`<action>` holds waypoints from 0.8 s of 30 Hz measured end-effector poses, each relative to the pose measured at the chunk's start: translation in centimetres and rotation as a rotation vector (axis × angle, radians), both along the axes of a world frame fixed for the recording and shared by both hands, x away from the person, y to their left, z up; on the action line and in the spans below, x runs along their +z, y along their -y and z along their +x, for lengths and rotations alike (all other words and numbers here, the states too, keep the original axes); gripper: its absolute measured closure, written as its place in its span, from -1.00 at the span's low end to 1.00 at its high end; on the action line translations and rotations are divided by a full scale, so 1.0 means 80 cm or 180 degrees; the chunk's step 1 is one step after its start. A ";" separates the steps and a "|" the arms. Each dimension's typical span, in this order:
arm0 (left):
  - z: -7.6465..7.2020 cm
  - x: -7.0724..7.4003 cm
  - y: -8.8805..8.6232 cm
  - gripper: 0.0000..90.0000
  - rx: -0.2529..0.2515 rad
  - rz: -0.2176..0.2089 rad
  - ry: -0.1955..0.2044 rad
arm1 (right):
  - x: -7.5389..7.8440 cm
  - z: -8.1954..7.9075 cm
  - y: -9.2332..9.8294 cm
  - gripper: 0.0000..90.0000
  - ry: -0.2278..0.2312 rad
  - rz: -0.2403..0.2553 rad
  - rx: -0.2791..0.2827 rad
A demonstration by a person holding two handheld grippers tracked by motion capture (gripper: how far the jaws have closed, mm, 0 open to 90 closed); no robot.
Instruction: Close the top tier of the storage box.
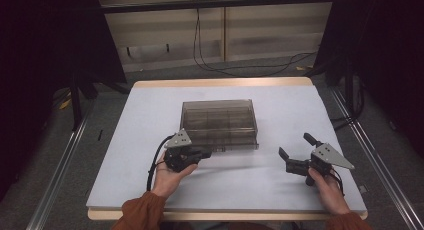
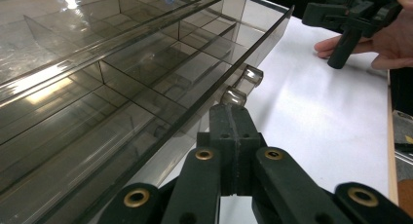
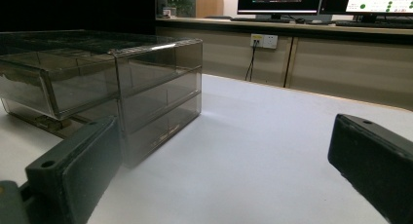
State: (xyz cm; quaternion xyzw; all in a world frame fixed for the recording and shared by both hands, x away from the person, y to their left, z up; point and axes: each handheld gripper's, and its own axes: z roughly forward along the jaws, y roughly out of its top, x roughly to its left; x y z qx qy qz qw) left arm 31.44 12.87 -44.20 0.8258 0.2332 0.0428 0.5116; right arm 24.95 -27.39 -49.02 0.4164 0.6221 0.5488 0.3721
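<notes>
When you check the high view, the smoky plastic drawer box lies mid-table, long axis across it; your left gripper sits at its near-left front edge, your right gripper well apart. Along the left gripper view, jaws are pressed shut, empty, just short of the drawer knob. From the right gripper view, jaws stand wide, holding nothing.

High view is looking dim, corners falling into black, table catching soft light from above. Glare is streaking across the clear plastic box in the left gripper view; near jaws going soft. Right gripper view is showing blurred jaws up close and bright monitors glowing behind.
</notes>
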 end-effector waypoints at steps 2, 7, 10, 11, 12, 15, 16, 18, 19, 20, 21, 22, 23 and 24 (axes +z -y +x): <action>0.001 0.000 0.000 1.00 0.0006 -0.0004 0.0007 | 0.000 0.000 0.001 -1.00 0.0005 -0.0015 0.0006; 0.004 0.001 0.002 1.00 0.0013 -0.0004 -0.0021 | 0.000 0.000 0.000 -1.00 0.0005 0.0002 -0.0003; 0.006 0.001 0.002 1.00 0.0020 0.0011 0.0005 | 0.000 0.000 0.001 -1.00 0.0000 -0.0011 0.0008; 0.007 0.001 0.002 1.00 0.0021 -0.0006 -0.0002 | 0.000 0.000 0.000 -1.00 0.0006 -0.0005 0.0002; 0.007 0.002 0.002 1.00 0.0028 0.0017 0.0002 | 0.000 0.000 0.000 -1.00 0.0003 0.0000 0.0003; 0.007 0.002 0.003 1.00 0.0025 -0.0004 -0.0002 | 0.000 0.000 0.000 -1.00 0.0007 -0.0001 0.0003; 0.007 0.002 0.003 1.00 0.0025 -0.0004 -0.0002 | 0.000 0.000 0.000 -1.00 0.0008 0.0003 -0.0005; 0.007 0.003 0.004 1.00 0.0044 -0.0036 0.0033 | 0.000 0.000 0.000 -1.00 0.0004 0.0000 0.0003; 0.008 0.004 0.004 1.00 0.0029 -0.0040 0.0040 | 0.000 0.000 0.000 -1.00 0.0006 -0.0002 0.0002; 0.008 0.005 0.004 1.00 0.0041 -0.0048 0.0045 | 0.000 0.000 0.000 -1.00 0.0012 -0.0004 -0.0003; 0.009 0.005 0.004 1.00 0.0024 -0.0057 0.0037 | 0.000 0.000 0.000 -1.00 0.0018 -0.0004 0.0005; 0.009 0.005 0.005 1.00 0.0039 -0.0066 0.0021 | 0.000 0.000 0.000 -1.00 0.0021 -0.0008 -0.0004; 0.010 0.006 0.004 1.00 0.0027 -0.0040 0.0024 | 0.000 0.000 0.000 -1.00 0.0018 -0.0005 -0.0001; 0.010 0.006 0.004 1.00 0.0022 -0.0031 0.0025 | 0.000 0.000 0.000 -1.00 0.0019 -0.0003 0.0004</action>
